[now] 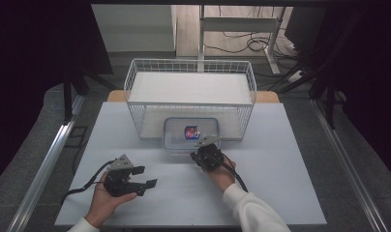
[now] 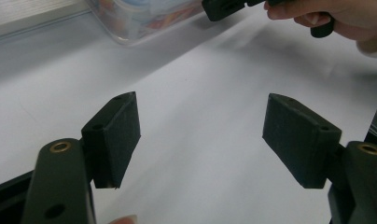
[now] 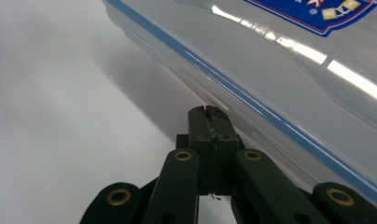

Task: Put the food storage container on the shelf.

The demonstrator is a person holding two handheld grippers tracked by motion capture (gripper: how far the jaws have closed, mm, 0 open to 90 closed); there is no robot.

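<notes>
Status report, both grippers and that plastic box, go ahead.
Left gripper open, nothing between its jaws. Right gripper shut, tips at the clear lidded box edge. Wire basket right behind box.

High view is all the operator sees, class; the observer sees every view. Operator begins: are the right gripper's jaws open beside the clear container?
Observer: No, the right gripper has its jaws shut, tips pressed together.
Operator: Where do they point?
Observer: At the clear container, its side wall just under the lid's blue seal.
Operator: And the left?
Observer: The left gripper is wide open, nothing between its jaws, above the white table.
</notes>
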